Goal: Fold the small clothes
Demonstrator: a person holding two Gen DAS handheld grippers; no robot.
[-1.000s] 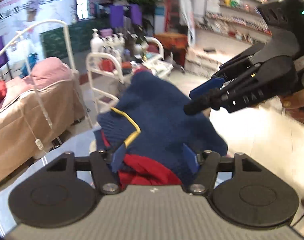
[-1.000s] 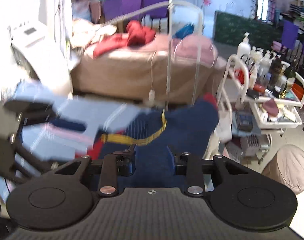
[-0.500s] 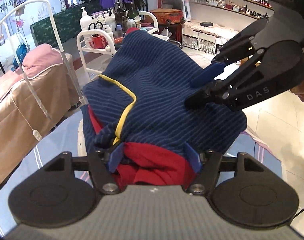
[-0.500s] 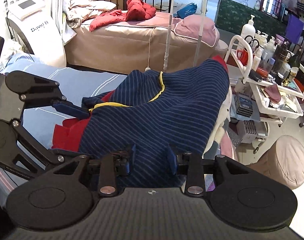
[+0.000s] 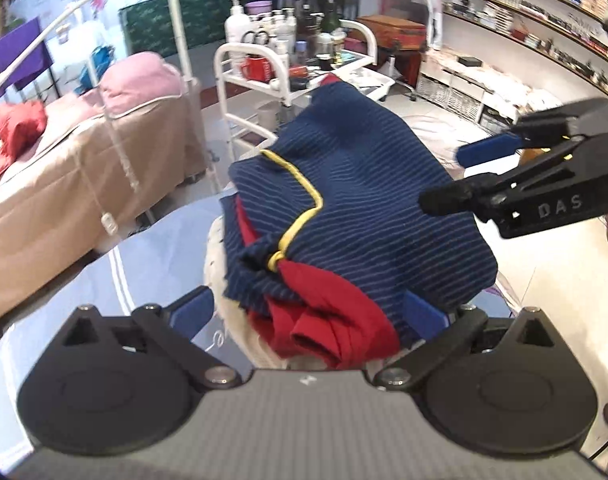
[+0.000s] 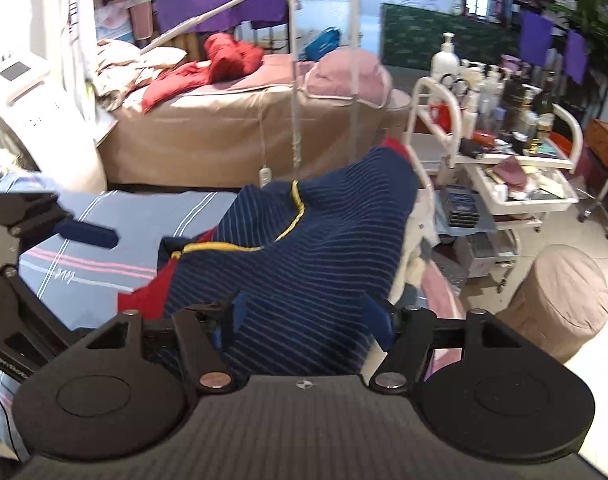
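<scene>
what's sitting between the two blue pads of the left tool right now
In the left wrist view, the red part of the navy striped garment lies bunched between the left tool's pads, which stand wide apart, not pressing it.

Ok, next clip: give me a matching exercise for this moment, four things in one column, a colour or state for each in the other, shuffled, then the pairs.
Things:
1. striped garment
2. trim on the garment
3. mug on the trolley
4. left gripper

Colour or state:
A. yellow
B. open, jaws standing wide of the cloth
C. navy with thin pale lines
D. red, standing among bottles

Pairs: 1-C, 2-A, 3-D, 4-B

The left gripper's jaws have just been opening; the garment's red part lies between them.
</scene>
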